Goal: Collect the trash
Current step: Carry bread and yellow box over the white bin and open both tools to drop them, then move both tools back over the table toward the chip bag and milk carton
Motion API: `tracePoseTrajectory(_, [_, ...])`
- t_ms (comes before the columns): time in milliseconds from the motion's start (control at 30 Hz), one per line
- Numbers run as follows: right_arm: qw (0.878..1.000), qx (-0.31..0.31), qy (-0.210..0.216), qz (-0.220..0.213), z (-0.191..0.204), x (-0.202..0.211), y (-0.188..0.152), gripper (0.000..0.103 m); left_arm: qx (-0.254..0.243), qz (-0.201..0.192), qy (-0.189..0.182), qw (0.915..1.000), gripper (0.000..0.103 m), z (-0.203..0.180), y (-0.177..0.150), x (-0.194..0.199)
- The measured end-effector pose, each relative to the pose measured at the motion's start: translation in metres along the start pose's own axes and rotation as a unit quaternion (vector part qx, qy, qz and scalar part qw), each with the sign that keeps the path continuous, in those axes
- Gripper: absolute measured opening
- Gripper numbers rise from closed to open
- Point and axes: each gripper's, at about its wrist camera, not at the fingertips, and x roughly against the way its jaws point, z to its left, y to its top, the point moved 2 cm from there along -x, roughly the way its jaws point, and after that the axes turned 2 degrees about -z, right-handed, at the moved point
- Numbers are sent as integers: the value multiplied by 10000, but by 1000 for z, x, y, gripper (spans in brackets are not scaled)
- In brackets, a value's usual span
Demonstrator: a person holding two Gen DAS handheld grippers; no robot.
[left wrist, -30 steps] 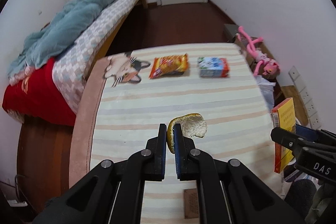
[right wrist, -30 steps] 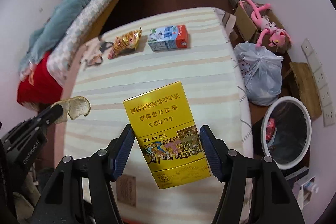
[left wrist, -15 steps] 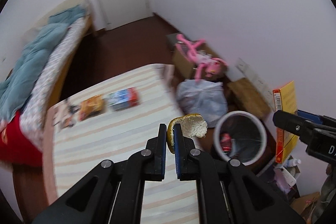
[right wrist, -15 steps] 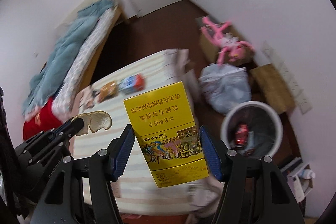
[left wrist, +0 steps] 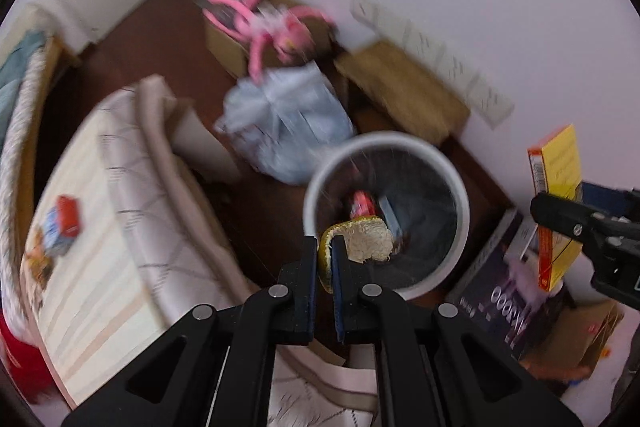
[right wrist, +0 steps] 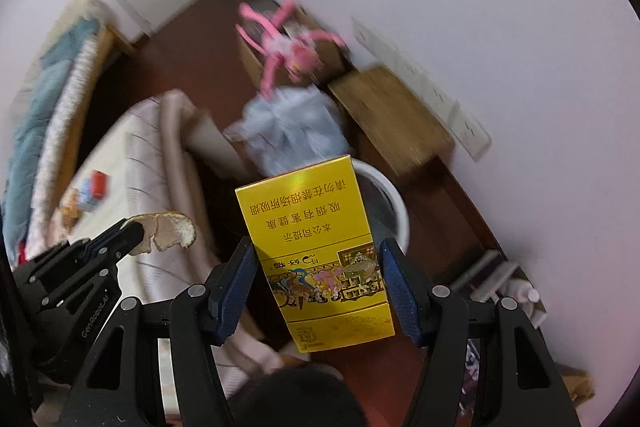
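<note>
Pinched a curl of fruit peel (left wrist: 368, 241) by its yellow rim in the left tongs (left wrist: 325, 247), pressed almost together on the thin rind, with the pale pith side turned toward the lens. Held it clear of the counter (left wrist: 80, 267), framed against the dark mouth of the white-rimmed bin (left wrist: 384, 138) on the floor. Made out a red can (left wrist: 362, 203) and some other blurred scraps down inside the bin. Clamped a yellow carton (right wrist: 304, 203) across its width in the right tongs (right wrist: 316, 247), blue pads set against both long edges, printed face up and its far end covering part of the bin's rim in the right wrist view. Saw both loads side by side from that view, peel to the left of the carton, apart from it. Noted a knotted grey plastic bag (left wrist: 288, 131) just beside the bin, a pink plush toy (left wrist: 272, 23) on cardboard boxes behind the bag, and a wooden board (left wrist: 400, 99) near the wall under a white power strip (left wrist: 432, 59). Found a red-and-blue box (left wrist: 62, 223) lying on the striped cloth of the counter, well apart from the bin. Could not read much else there for blur.
</note>
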Motion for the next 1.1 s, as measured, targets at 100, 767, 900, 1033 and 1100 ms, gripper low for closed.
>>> tracePoseTrajectory(100, [9991, -131, -125, 374, -22, -41, 5, 64, -94, 576, -172, 9981, 4, -12, 8, -42])
tracePoseTrajectory(767, [9763, -903, -26, 1967, -72, -204, 8, 64, 496, 1881, -836, 9773, 44, -11, 13, -140])
tracePoseTrajectory(900, [9779, -952, -66, 1858, -78, -197, 3, 76, 571, 1713, -815, 9802, 103, -5, 12, -133])
tracePoseTrajectory(1033, [9813, -1060, -28, 1607, -84, -183, -2, 84, 563, 1596, -693, 9831, 103, -1, 10, -126])
tracePoseTrajectory(1100, [9833, -1023, -109, 1501, -84, -176, -3, 92, 575, 1530, -634, 9845, 103, 2, 8, -122])
